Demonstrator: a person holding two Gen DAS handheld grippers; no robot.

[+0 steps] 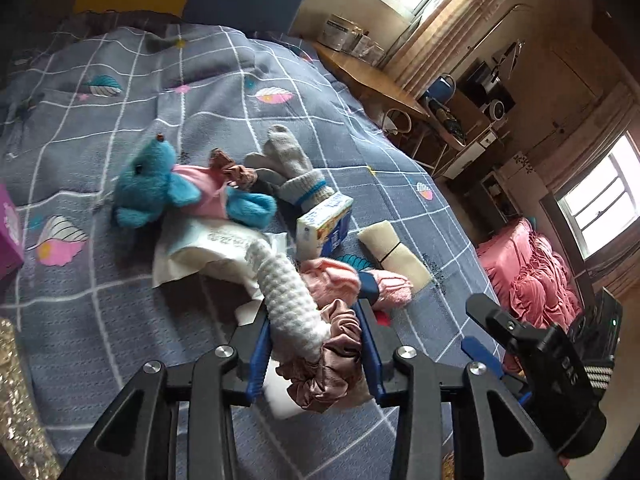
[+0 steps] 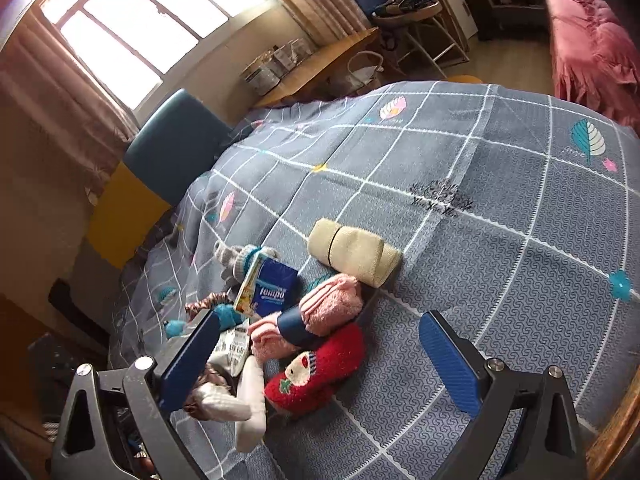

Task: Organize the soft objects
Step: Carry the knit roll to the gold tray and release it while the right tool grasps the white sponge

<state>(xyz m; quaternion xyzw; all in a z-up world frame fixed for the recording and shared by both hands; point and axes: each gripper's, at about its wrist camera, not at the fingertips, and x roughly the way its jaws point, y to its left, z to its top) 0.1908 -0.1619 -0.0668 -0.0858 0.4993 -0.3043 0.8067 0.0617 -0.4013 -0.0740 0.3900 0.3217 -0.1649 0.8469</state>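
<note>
Left gripper [image 1: 314, 344] clamped on a white knitted sock [image 1: 286, 292] and a mauve satin scrunchie [image 1: 324, 376], both pinched between the blue pads, just above the grey checked bedspread [image 1: 120, 300]. Right gripper [image 2: 320, 360] spread wide open, holding nothing, hovering over the bedspread with a red sock [image 2: 316, 372] lying between its fingers. Heaped together in the middle of the bed: pink fuzzy socks [image 1: 340, 280] touching the red one, a blue tissue pack [image 1: 326, 224] standing tilted behind them, a grey sock [image 1: 292, 168] further back, a brown scrunchie [image 1: 232, 170] beside it, and a blue plush toy [image 1: 160, 188] in a pink top lying on a white plastic packet [image 1: 208, 248]. Rolled beige cloth [image 1: 396, 254] with a black band just beside the pink socks, toward the bed's right edge. Purple box [image 1: 8, 232] at the left edge.
</note>
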